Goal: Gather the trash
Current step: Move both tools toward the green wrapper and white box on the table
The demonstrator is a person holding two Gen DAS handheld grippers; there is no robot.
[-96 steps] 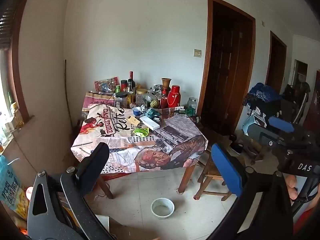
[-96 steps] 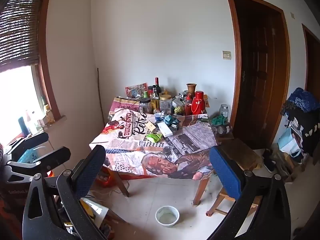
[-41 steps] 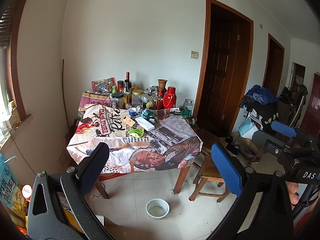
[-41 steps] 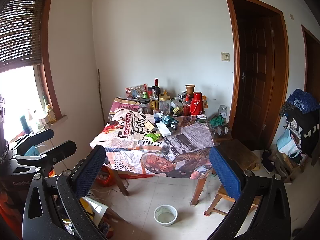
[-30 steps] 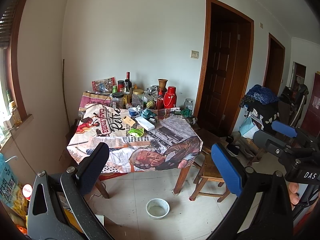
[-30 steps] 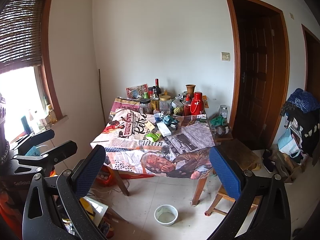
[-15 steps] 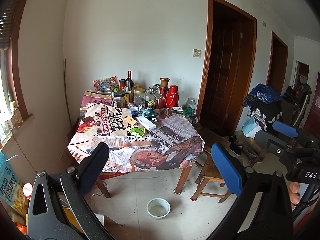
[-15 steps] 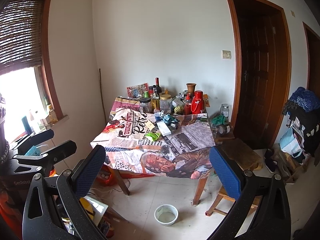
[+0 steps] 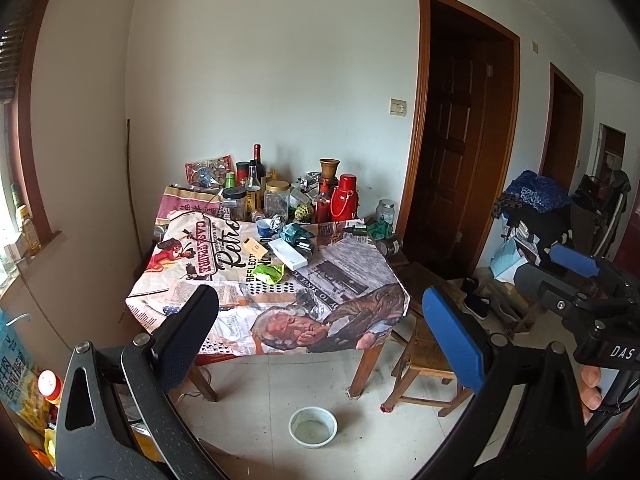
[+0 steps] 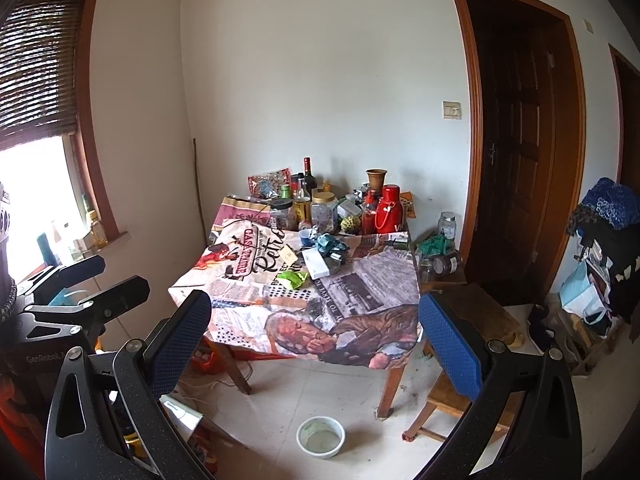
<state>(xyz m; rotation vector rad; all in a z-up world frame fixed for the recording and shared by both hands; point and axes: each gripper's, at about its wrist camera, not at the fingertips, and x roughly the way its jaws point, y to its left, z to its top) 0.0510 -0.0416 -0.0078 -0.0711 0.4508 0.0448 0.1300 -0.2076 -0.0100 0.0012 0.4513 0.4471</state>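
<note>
Both the left claw (image 9: 320,320) and the right claw (image 10: 314,324) are wide and empty, well apart from the desk (image 9: 360,304). Probably they are ready for the green wrapper (image 9: 270,273) in the desk's middle.

A plain white plastered wall (image 10: 320,80) backs a wooden-legged table (image 10: 394,384) draped in a printed newspaper-collage cloth (image 10: 360,280), standing on a pale tiled floor (image 10: 280,408). To the right is a dark brown panelled door in a reddish-brown wooden frame (image 10: 520,160), with a low wooden stool (image 9: 424,360) beside the table. Daylight glares through a window with a brown slatted blind (image 10: 36,52) on the left.
</note>
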